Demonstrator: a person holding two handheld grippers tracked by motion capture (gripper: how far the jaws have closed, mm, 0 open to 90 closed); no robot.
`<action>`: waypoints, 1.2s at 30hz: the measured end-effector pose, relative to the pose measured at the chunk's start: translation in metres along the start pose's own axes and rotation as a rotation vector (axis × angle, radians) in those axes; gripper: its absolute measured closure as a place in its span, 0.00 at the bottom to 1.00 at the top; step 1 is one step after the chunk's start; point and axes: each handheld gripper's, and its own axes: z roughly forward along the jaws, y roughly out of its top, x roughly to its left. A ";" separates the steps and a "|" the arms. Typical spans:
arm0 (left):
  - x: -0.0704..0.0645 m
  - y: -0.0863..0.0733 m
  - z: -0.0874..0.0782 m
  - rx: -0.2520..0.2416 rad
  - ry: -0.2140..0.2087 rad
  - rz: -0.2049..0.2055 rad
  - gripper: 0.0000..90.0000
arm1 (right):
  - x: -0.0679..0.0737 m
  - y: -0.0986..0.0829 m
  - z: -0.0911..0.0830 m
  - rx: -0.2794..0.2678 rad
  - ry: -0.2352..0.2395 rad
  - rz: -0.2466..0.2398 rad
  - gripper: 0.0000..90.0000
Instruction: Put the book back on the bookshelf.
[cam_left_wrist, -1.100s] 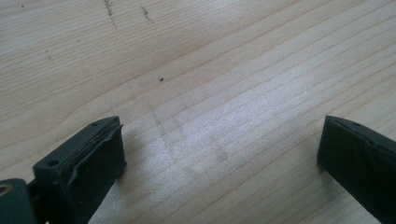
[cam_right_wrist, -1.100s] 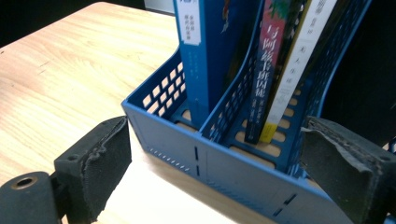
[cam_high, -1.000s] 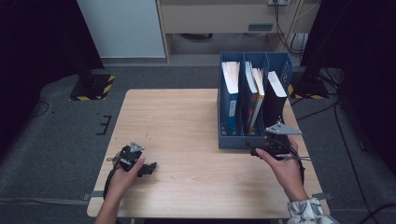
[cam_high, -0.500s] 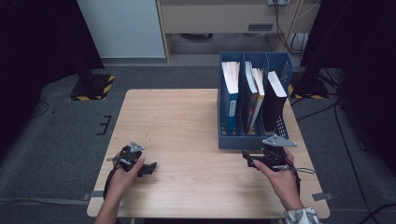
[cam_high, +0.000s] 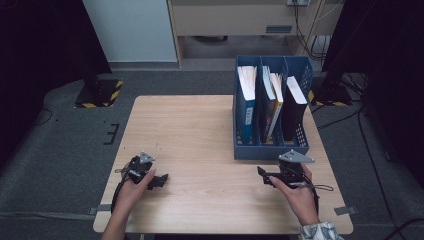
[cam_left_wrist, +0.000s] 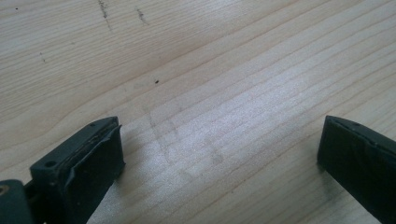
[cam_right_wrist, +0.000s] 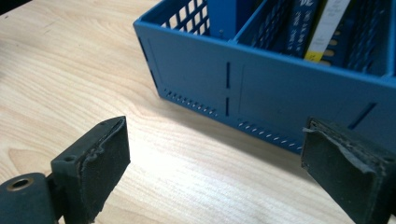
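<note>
A blue three-slot file rack (cam_high: 270, 150) stands at the right of the wooden table (cam_high: 200, 130). A blue book (cam_high: 246, 100), a thinner book (cam_high: 269, 97) and a black book (cam_high: 294, 105) stand upright in its slots. My right gripper (cam_high: 261, 175) rests on the table just in front of the rack, open and empty. In the right gripper view the rack's front wall (cam_right_wrist: 280, 93) lies close beyond the right gripper (cam_right_wrist: 215, 158). My left gripper (cam_high: 162, 179) lies low near the front left of the table, open. The left gripper (cam_left_wrist: 219, 154) has bare wood between its jaws.
The table's front edge (cam_high: 220, 232) is just behind both hands. Grey carpet (cam_high: 65, 150) surrounds the table. A yellow-black striped base (cam_high: 100, 95) stands on the floor at the back left, and cables (cam_high: 360, 120) run along the right.
My right gripper has pulled back from the rack's front toward the person and come down to the table. The left gripper has stayed put.
</note>
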 end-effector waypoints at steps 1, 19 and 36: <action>0.000 0.000 0.000 0.000 -0.001 0.001 0.00 | 0.001 -0.001 0.001 0.003 0.002 0.000 0.09; 0.000 0.000 0.000 0.001 -0.003 0.003 0.00 | 0.034 -0.008 0.025 0.083 0.111 -0.053 0.09; 0.000 0.000 0.000 0.000 -0.004 0.003 0.00 | 0.049 -0.009 0.060 0.166 0.109 -0.092 0.09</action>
